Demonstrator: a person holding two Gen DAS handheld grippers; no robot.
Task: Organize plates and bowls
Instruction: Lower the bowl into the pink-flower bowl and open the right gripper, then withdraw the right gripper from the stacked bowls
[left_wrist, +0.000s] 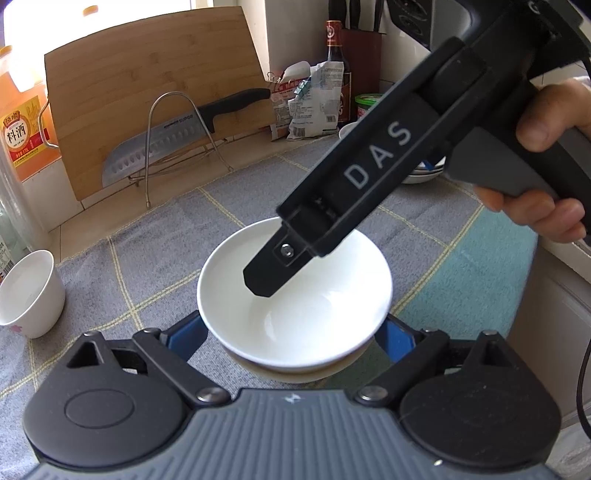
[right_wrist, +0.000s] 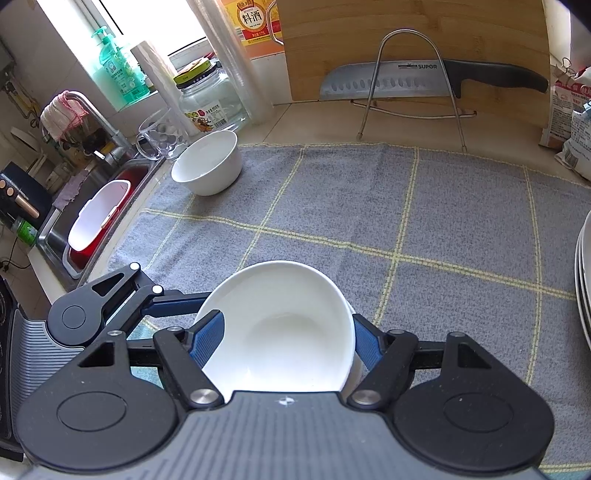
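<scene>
Bowl pinched by right hand-held gripper; left hand-held gripper open around it. Tilted rim grip could slip, clattering onto desk.

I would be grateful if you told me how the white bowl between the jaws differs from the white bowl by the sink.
The shallow white bowl between the jaws is wide and flared; the deep white bowl by the sink has steeper, taller walls. The shallow bowl rests tilted on another dish, whereas the deep bowl stands level on the grey checked cloth, untouched. Both are plain, glossy white and empty.
</scene>
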